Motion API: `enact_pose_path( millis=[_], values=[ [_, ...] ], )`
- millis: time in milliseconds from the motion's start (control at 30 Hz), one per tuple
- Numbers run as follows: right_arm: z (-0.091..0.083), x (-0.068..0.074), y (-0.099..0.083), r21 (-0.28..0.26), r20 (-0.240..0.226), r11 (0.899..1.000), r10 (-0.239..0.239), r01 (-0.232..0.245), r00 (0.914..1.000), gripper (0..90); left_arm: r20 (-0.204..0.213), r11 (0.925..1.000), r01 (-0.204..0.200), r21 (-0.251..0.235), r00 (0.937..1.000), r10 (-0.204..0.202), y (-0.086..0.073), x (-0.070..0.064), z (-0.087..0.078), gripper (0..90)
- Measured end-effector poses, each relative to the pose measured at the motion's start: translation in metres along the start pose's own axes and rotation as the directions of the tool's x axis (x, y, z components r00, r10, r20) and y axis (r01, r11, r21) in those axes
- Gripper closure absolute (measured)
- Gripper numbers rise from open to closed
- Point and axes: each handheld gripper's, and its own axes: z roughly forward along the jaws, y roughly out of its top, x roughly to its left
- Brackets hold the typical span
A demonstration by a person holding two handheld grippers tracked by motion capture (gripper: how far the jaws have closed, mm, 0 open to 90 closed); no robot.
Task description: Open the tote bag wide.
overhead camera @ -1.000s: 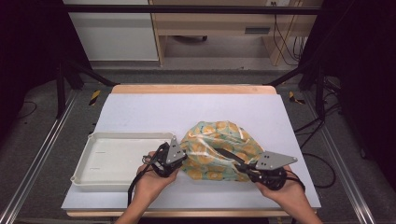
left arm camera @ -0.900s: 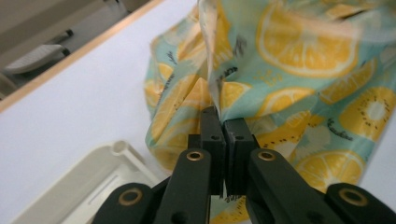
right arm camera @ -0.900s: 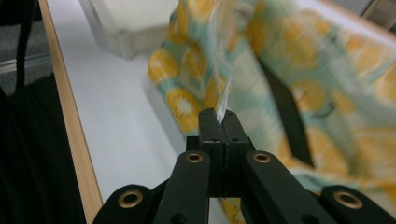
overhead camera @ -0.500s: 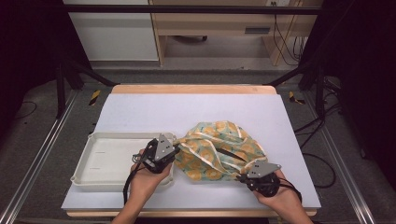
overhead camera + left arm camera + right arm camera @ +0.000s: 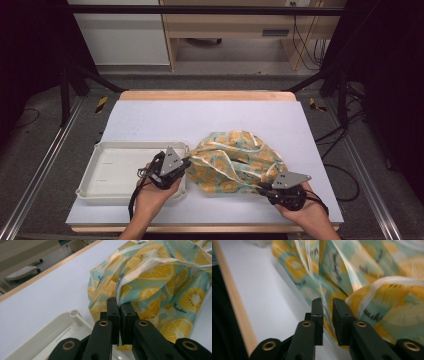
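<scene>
While crumpled, lemon-print cloth (image 5: 235,162) | left gripper (image 5: 119,305) pinches edge | right gripper (image 5: 327,305) clamps fold

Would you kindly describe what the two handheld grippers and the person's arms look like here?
Each claw, left and right, is black, with a grey three-cornered plate on top and a black cable trailing back along the bare forearms; no sleeves show. In the gripper views, two flat, square-ended black jaws rise from black link arms with brass-coloured pivot rings and small dark screw holes.

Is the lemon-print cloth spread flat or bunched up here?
Bunched up. The lemon-print cloth rises in creased folds off the table, pinched at opposite edges by the left gripper and right gripper.
</scene>
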Motion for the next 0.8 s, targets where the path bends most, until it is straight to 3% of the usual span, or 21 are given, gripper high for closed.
enact_pose_path(
  millis=[133,300,433,600,667,800],
  values=[
    [-0.013,0.004,0.007,-0.036,0.002,0.999,-0.016,0.017,0.9999,68.8,0.012,0.9993,-0.032,0.021,0.9994,0.032,-0.003,-0.002,-0.002,87.8],
    [-0.034,0.003,0.016,-0.118,-0.018,0.993,0.001,-0.003,0.9998,61.8,0.029,0.999,-0.034,0.028,0.999,0.033,-0.008,-0.005,-0.003,87.6],
    [-0.044,-0.005,0.025,-0.148,0.01,0.989,0.01,-0.009,0.9999,60.3,0.047,0.998,-0.054,0.034,0.9976,0.052,-0.008,-0.008,-0.002,87.3],
    [-0.048,-0.024,0.038,-0.176,0.064,0.984,0.027,-0.016,0.9976,61.2,0.066,0.993,-0.109,0.045,0.9922,0.106,-0.01,-0.012,-0.005,86.7],
    [-0.043,-0.034,0.04,-0.161,0.089,0.987,0.037,-0.022,0.9953,62.2,0.075,0.992,-0.121,0.038,0.9903,0.118,-0.01,-0.013,-0.005,86.8],
    [-0.02,-0.061,0.031,-0.102,0.092,0.993,0.075,-0.066,0.993,66.2,0.1,0.9873,-0.151,0.049,0.9842,0.146,-0.008,-0.016,-0.008,88.5]
  ],
)
